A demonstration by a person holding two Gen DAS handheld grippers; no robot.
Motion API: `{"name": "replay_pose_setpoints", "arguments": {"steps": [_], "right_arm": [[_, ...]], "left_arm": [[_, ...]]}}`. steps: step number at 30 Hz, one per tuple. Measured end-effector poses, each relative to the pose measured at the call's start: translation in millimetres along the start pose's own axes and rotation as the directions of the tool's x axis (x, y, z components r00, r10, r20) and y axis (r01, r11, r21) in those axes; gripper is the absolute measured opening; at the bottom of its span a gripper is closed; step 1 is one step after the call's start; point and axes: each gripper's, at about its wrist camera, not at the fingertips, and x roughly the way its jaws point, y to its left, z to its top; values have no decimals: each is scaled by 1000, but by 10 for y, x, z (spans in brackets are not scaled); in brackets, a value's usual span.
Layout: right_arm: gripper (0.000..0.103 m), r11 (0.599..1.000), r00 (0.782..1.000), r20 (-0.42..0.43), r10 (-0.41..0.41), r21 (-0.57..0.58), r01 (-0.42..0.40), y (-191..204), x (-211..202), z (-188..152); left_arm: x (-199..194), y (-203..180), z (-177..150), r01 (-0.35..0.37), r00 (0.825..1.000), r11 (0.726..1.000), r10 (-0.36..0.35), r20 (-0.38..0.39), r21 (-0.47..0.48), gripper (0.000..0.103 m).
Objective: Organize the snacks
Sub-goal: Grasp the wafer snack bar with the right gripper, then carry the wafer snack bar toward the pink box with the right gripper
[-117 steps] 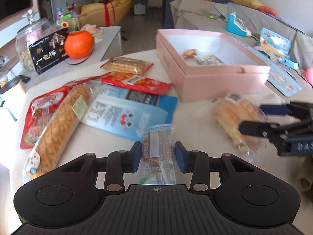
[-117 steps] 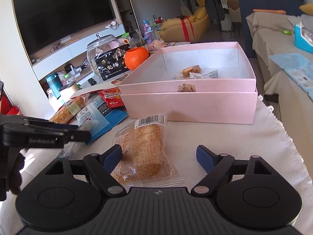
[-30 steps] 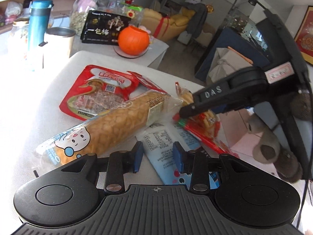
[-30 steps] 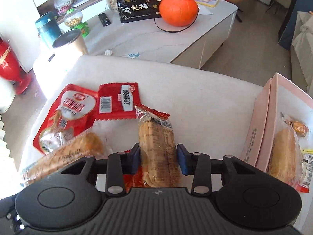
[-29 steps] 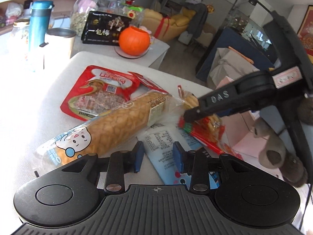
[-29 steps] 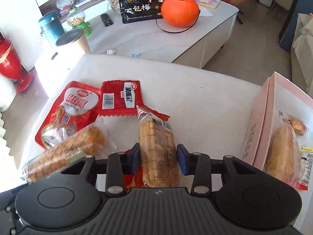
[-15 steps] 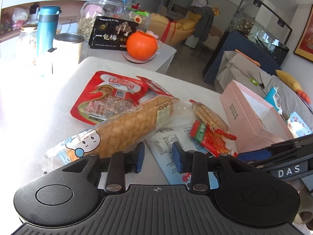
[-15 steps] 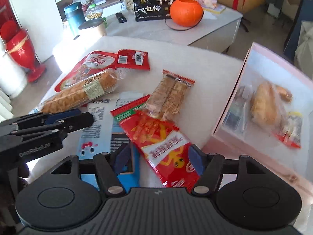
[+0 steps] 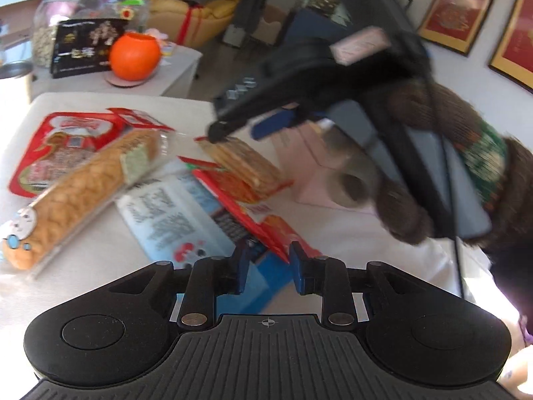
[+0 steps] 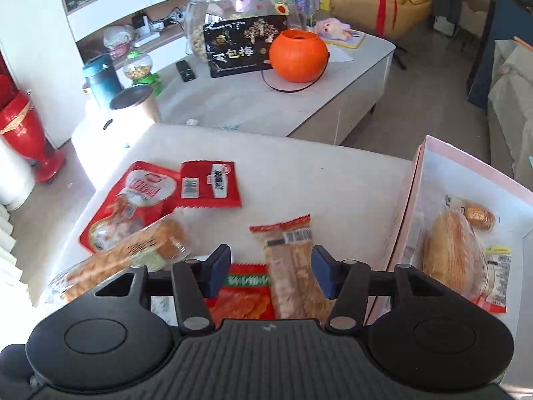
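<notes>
Living room, sunlit; we work over a pale cloth-covered table (image 10: pixel 299 173), with a low side table behind it carrying an orange pumpkin bucket (image 10: pixel 298 55) and a black gift box (image 10: pixel 245 46). Right gripper (image 10: pixel 270 268) hangs above the snack pile, jaws closing; a cracker pack (image 10: pixel 291 260) and a red chip bag (image 10: pixel 245 296) lie between its pads (image 10: pixel 220 268), but we see no pad pressing on either. Left gripper (image 9: pixel 268 266) is nearly pressed together and closing, nothing pinched; a blue-and-white snack pouch (image 9: pixel 176 220) lies just ahead of it. The pink box (image 10: pixel 408 220), to the right of the right gripper, already holds a bread loaf (image 10: pixel 449 250) and small wrapped items. Risks as we judge them: the jaws straddle two overlapping packs, so closing may catch both or only a film edge, and slick wrappers could slip out. The crackers are brittle and could crack under a hard squeeze. The long bread roll (image 10: pixel 123 256), left of the gripper, is soft in crinkly clear film. The two grippers work close together; a clash is possible.
</notes>
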Motion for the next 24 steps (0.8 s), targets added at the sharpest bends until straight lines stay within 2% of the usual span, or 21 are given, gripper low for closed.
{"name": "replay_pose_setpoints", "arguments": {"steps": [2, 3, 6, 14, 18, 20, 21, 23, 24], "right_arm": [[43, 998, 999, -26, -48, -29, 47, 16, 224, 89], [42, 996, 996, -38, -76, -43, 75, 31, 323, 108], [40, 996, 994, -82, -79, -37, 76, 15, 479, 91], [39, 994, 996, -75, -46, -105, 38, 121, 225, -137], [39, 992, 997, -76, 5, -123, -14, 133, 7, -320], [38, 991, 997, -77, 30, -125, -39, 120, -100, -435], [38, 992, 996, -81, 45, -117, -54, 98, -154, -500], [38, 991, 992, -97, 81, -101, -91, 50, -251, -643], [38, 990, 989, -109, 96, -92, -106, 23, -292, -729]], "left_arm": [[72, -74, -39, 30, 999, 999, -28, -41, 42, 30], [105, -105, -60, 20, 998, 998, -16, -55, 65, 29], [111, -112, -76, -5, 999, 996, 10, -52, 86, 25], [9, 14, -45, -42, 999, 998, 44, -31, 46, 25], [-126, 38, -21, -128, 992, 991, 128, -1, 39, 26], [-162, 54, -13, -166, 986, 985, 166, 2, 36, 34], [-159, 68, -10, -181, 983, 983, 181, -4, 32, 34], [-156, 39, 2, -235, 972, 971, 235, -6, 39, 24], [-162, 19, 15, -260, 966, 964, 260, -7, 49, 23]]}}
